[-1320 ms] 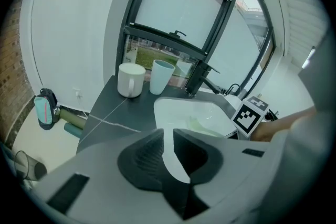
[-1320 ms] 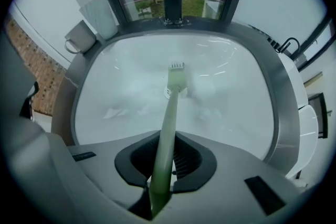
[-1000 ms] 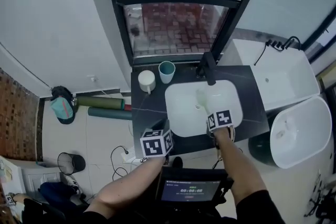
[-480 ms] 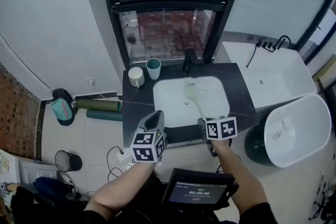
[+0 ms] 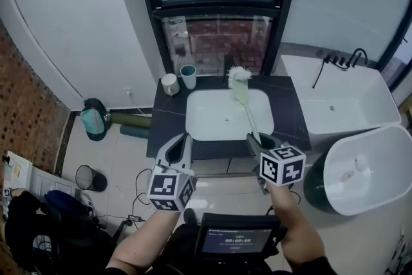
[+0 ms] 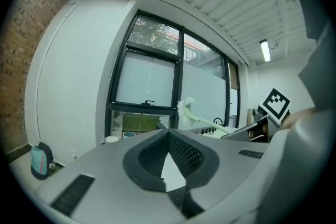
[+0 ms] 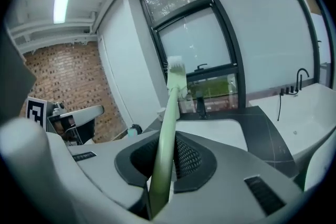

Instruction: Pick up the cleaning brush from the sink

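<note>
The cleaning brush (image 5: 246, 106) has a pale green handle and a white bristle head (image 5: 239, 74). My right gripper (image 5: 257, 138) is shut on the lower end of the handle and holds the brush up in the air, slanting over the white sink (image 5: 212, 120). In the right gripper view the handle (image 7: 164, 160) runs up between the pads to the bristle head (image 7: 176, 68). My left gripper (image 5: 183, 138) hangs in front of the counter, left of the right one, shut with nothing in it. In the left gripper view its pad tips (image 6: 168, 132) meet, and the brush head (image 6: 185, 109) shows beyond them.
The sink sits in a dark counter (image 5: 168, 120) under a black-framed window (image 5: 219, 0). A white cup (image 5: 169, 83) and a teal cup (image 5: 188, 76) stand at the counter's back left. A white bathtub (image 5: 347, 100) and an oval white basin (image 5: 367, 170) are on the right. A bin (image 5: 92, 177) stands on the floor at the left.
Both grippers have drawn back from the sink and risen. The brush, which lay in the basin, has been lifted out in the right gripper and now slants in the air.
</note>
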The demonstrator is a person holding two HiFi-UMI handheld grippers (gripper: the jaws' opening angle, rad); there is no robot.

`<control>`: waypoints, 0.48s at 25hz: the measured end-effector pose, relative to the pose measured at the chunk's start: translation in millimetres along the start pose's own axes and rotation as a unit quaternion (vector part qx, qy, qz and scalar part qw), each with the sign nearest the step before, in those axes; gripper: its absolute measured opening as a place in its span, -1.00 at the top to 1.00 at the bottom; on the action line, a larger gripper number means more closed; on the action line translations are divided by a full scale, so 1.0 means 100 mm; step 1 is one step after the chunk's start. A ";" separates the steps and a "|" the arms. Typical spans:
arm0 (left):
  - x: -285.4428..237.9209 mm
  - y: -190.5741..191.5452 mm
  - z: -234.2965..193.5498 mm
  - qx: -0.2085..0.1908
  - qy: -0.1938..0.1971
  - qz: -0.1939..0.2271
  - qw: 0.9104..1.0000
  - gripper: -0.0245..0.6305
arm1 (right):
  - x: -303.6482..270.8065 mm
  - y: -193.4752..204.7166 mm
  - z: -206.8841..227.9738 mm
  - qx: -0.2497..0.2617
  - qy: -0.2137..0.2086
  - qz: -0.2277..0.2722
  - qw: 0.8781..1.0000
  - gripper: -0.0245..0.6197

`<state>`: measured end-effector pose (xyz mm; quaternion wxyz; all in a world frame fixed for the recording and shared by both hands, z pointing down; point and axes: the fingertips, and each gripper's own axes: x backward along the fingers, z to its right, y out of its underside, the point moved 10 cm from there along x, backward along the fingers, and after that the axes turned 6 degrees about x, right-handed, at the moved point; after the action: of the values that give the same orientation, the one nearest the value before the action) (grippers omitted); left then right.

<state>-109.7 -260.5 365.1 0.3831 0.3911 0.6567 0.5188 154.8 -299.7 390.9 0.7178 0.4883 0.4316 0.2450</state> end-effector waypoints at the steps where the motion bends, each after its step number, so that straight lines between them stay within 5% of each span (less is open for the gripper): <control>1: 0.21 -0.08 0.05 -0.006 -0.003 0.008 1.000 0.90 | 0.16 -0.03 -0.15 0.013 0.001 0.009 1.000 0.84; 7: 1.58 -0.04 0.38 -0.022 0.005 0.053 0.998 0.90 | 1.19 0.30 -1.10 0.064 0.006 0.068 0.996 0.84; 12: 2.53 0.04 -0.04 -0.037 0.019 0.075 0.996 0.90 | 1.42 0.57 -2.11 0.076 0.023 0.110 0.991 0.84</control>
<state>-213.8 -31.2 345.2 0.3450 0.4151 0.6126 0.5774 49.7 -63.4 357.2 0.6371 0.5807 0.4085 0.3001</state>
